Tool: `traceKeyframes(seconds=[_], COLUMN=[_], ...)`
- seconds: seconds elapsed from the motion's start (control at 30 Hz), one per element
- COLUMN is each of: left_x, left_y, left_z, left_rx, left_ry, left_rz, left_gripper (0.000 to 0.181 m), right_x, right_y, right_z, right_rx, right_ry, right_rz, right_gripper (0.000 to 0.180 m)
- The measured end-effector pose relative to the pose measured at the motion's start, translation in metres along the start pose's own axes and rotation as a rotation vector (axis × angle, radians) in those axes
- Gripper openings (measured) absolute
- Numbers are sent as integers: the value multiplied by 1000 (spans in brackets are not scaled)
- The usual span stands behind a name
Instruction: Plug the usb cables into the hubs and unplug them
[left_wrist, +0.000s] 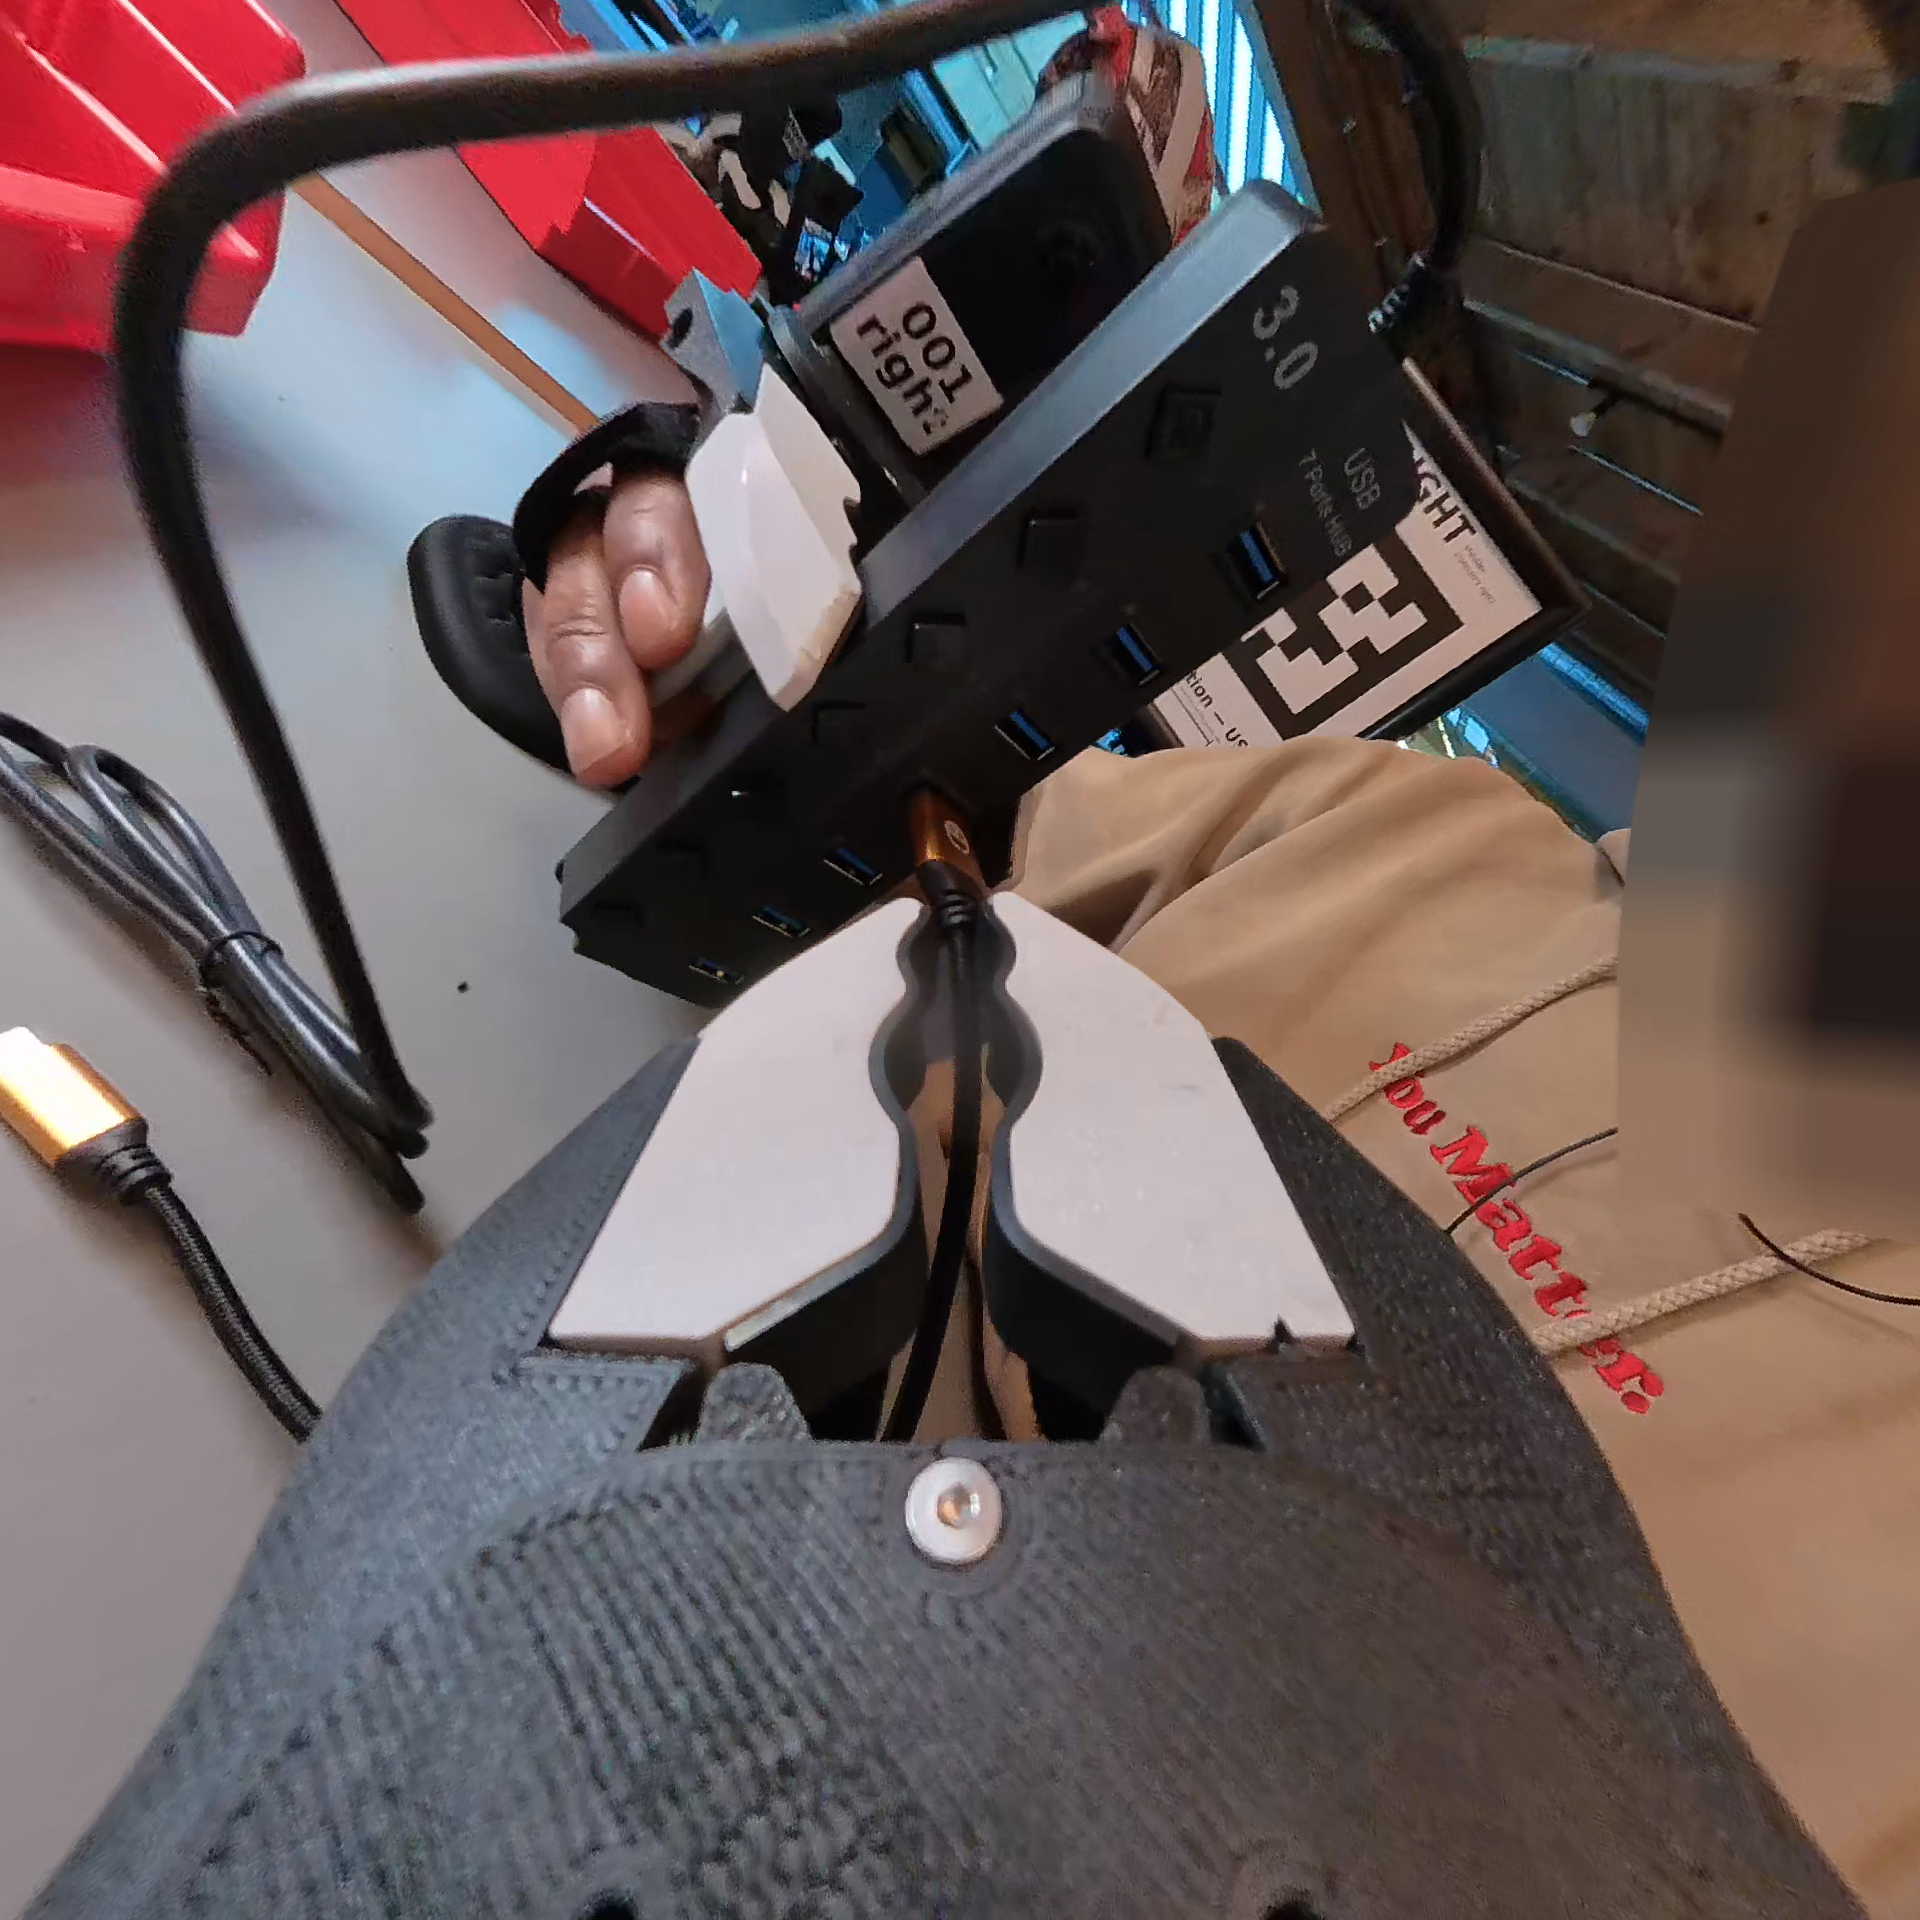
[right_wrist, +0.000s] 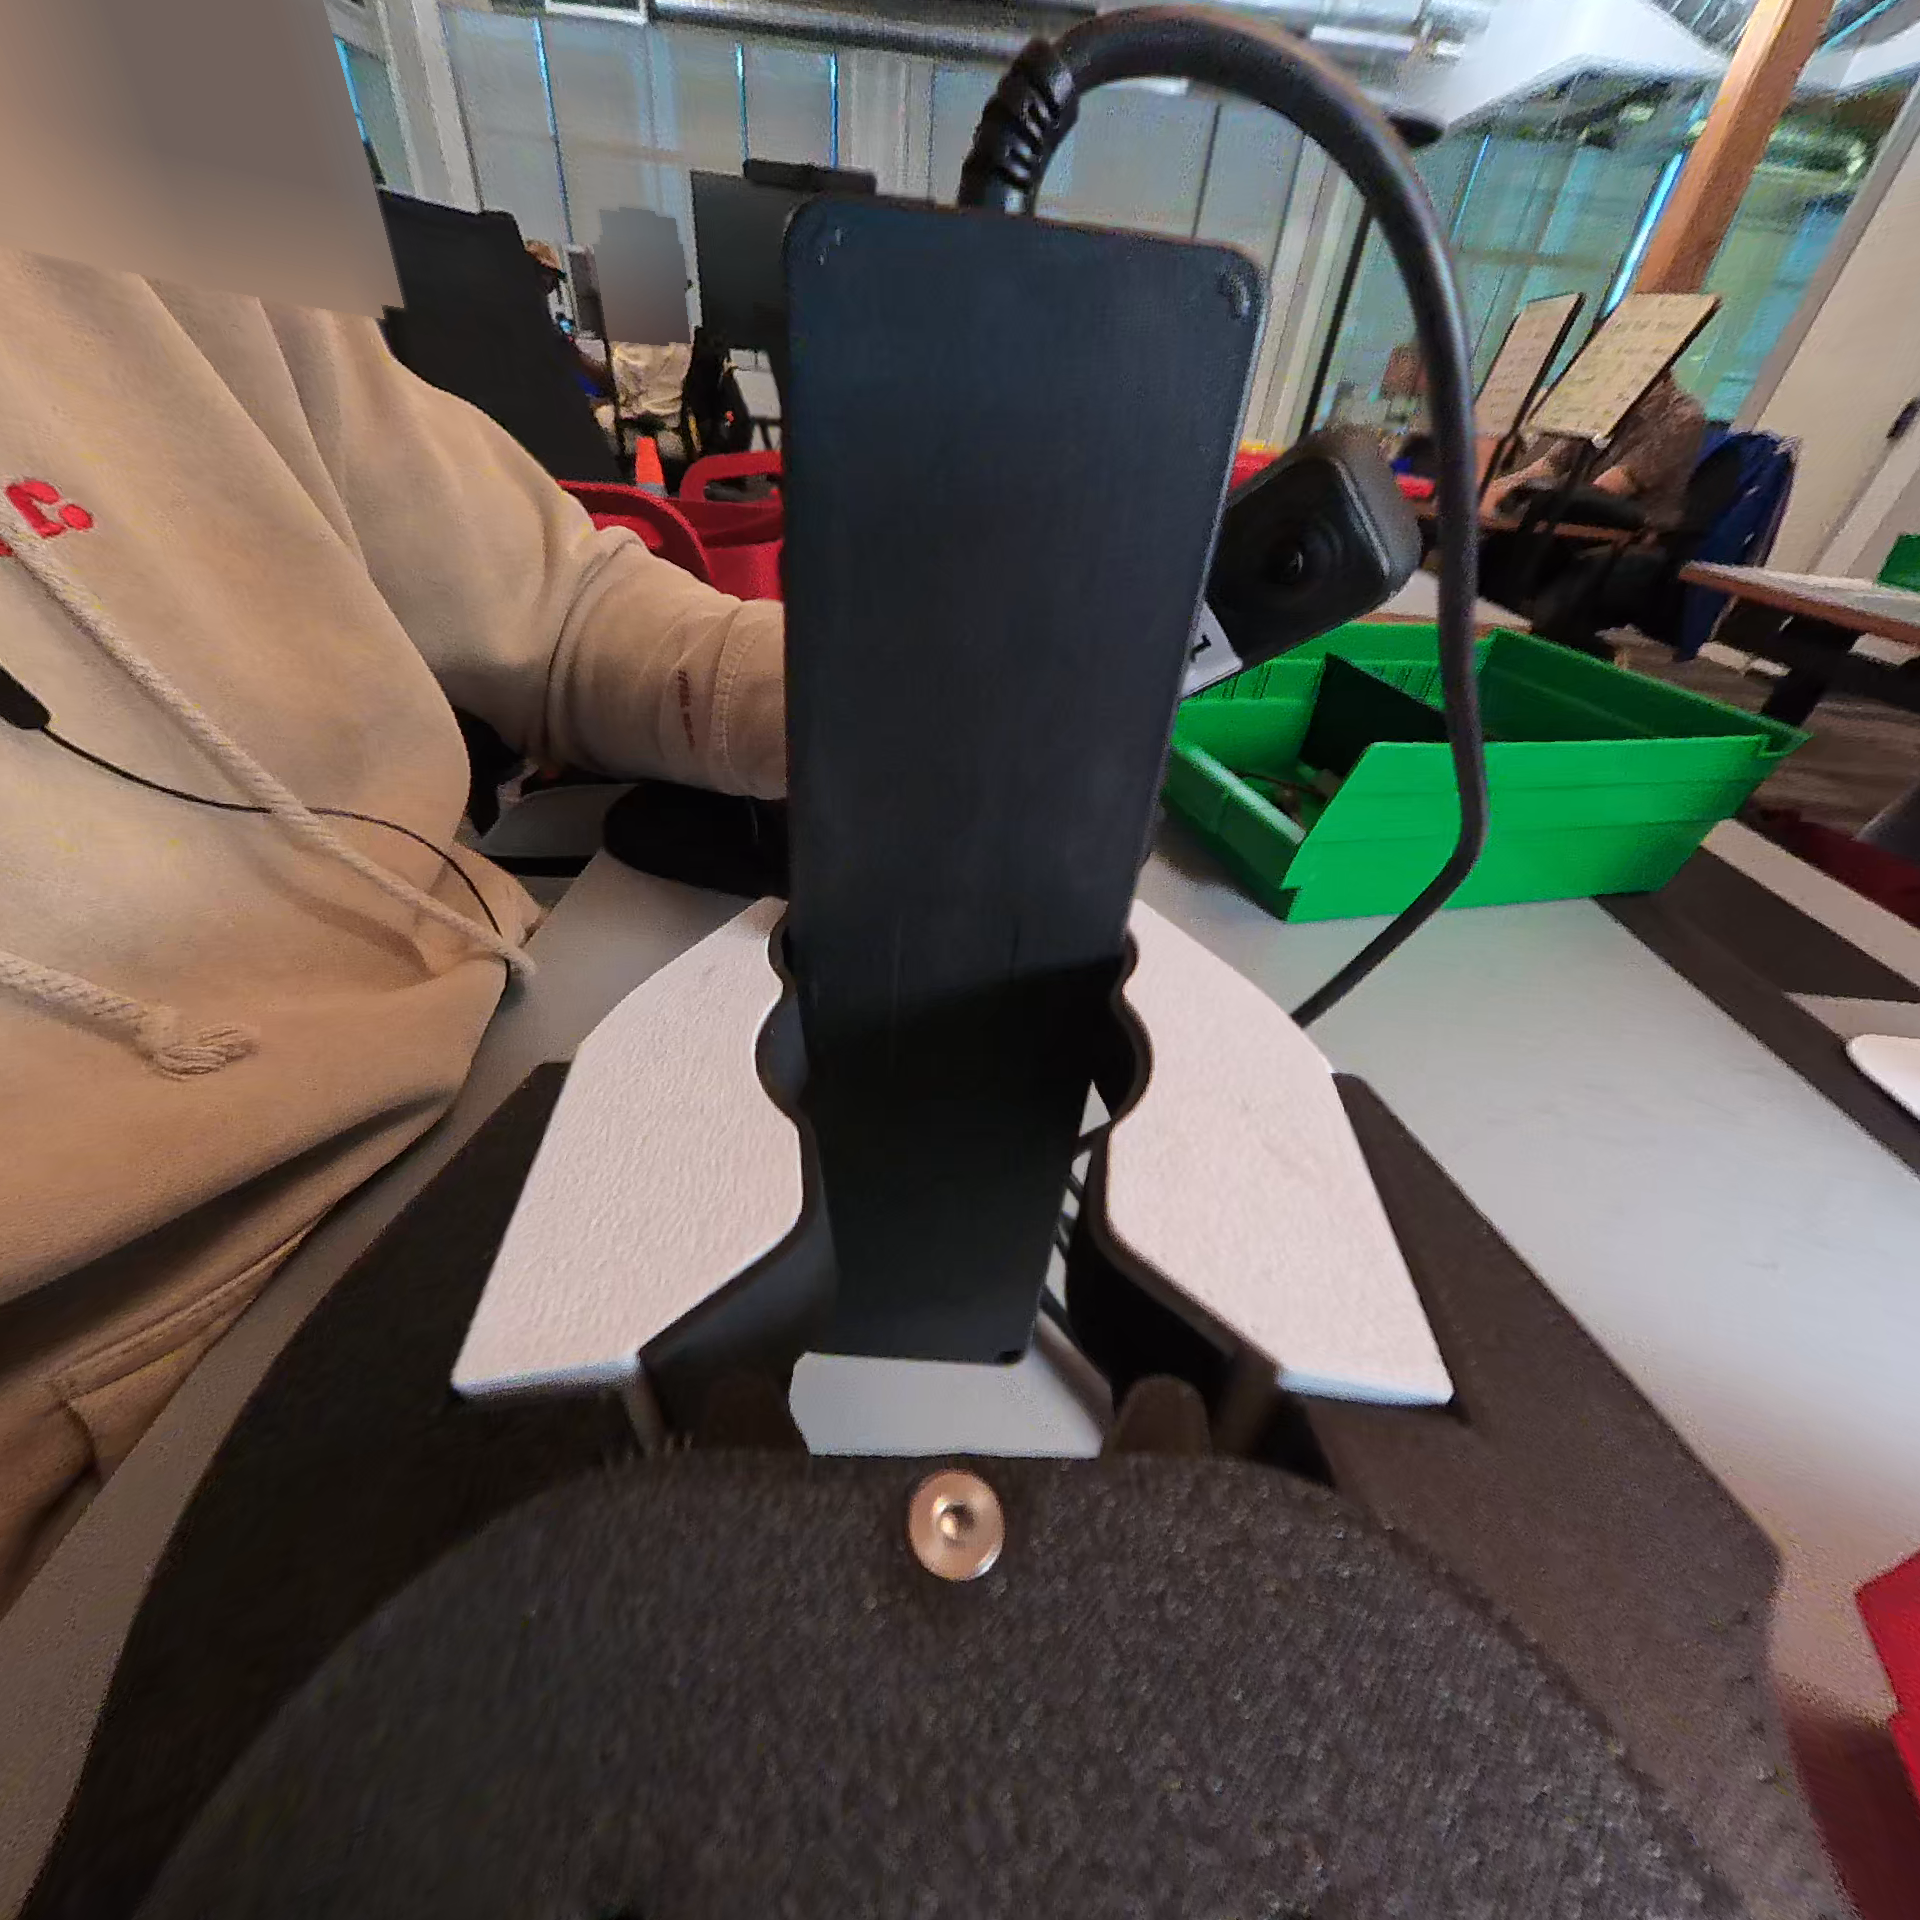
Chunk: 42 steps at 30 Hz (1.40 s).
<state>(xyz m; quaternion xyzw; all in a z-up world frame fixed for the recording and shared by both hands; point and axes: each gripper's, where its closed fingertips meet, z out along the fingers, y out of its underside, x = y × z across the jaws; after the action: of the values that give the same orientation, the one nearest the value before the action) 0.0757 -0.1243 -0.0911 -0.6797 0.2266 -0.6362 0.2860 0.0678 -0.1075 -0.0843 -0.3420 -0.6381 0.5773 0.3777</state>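
Note:
In the left wrist view a black USB hub (left_wrist: 1039, 582) with several blue ports is held tilted in the air. A gold USB plug (left_wrist: 935, 831) sits in one of its ports. My left gripper (left_wrist: 951, 914) is shut on the plug's black cable (left_wrist: 951, 1039) just behind the plug. The right gripper's white finger (left_wrist: 774, 551) clamps the hub's far edge. In the right wrist view my right gripper (right_wrist: 956, 935) is shut on the hub (right_wrist: 997, 582), seen from its plain back and standing upright. The hub's own thick cable (right_wrist: 1444, 416) arches from its top.
A second gold plug on a braided cable (left_wrist: 62, 1101) and a tied black cable bundle (left_wrist: 239, 966) lie on the grey table at left. Red bins (left_wrist: 125, 156) stand behind. A green bin (right_wrist: 1538, 790) is at right. A person in a beige hoodie (right_wrist: 260, 727) sits close.

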Motion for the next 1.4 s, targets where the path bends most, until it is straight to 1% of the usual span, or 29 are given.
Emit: traceKeyframes(seconds=[0.17, 0.33, 0.4, 0.47, 0.53, 0.57, 0.63, 0.7, 0.77, 0.87, 0.93, 0.97, 1.07, 1.13, 1.27, 1.4], left_x=[-11, -14, -13, -4, 6, 9, 6, -2, -17, -56, -86, -101, -139, -157, -180, -195], left_y=[1, 2, 3, 1, -13, -23, -46, -70, -89, -92, -81, -72, -50, -39, -24, -11], left_z=[-7, -11, -9, -8, -18, -29, -65, -113, -171, -254, -295, -309, -335, -344, -348, -349], left_rx=[0, -49, -72, -80, -54, -43, -17, 7, 4, -110, -215, -269, -418, -518, -696, -826], left_ry=[-90, -198, -220, -218, -250, -294, -444, -609, -796, -1031, -1130, -1158, -1219, -1230, -1218, -1183], left_rz=[57, 145, 173, 219, 286, 332, 407, 431, 430, 374, 324, 290, 226, 207, 207, 176], left_gripper=[6, 6, 7, 8, 21, 26, 32, 32, 33, 33, 31, 31, 30, 31, 32, 33], right_x=[12, 14, 12, 9, 11, 13, 19, 24, 27, 30, 31, 31, 34, 35, 36, 35], right_y=[20, 26, 25, 15, 6, 4, -1, -4, -8, -10, -8, -8, -6, -5, -4, -3], right_z=[3, 6, 5, 4, -1, -5, -13, -20, -24, -26, -25, -25, -26, -27, -28, -28], right_rx=[-135, -171, -165, -110, -52, -34, -8, 12, 31, 52, 49, 46, 46, 50, 52, 49], right_ry=[81, 99, 87, 71, 64, 71, 88, 109, 121, 128, 132, 135, 142, 143, 139, 134], right_rz=[-21, -18, -30, -17, 7, 13, 22, 21, 24, 34, 39, 39, 47, 56, 69, 69], right_gripper=[54, 55, 54, 54, 54, 54, 54, 54, 54, 54, 54, 54, 54, 54, 54, 54])
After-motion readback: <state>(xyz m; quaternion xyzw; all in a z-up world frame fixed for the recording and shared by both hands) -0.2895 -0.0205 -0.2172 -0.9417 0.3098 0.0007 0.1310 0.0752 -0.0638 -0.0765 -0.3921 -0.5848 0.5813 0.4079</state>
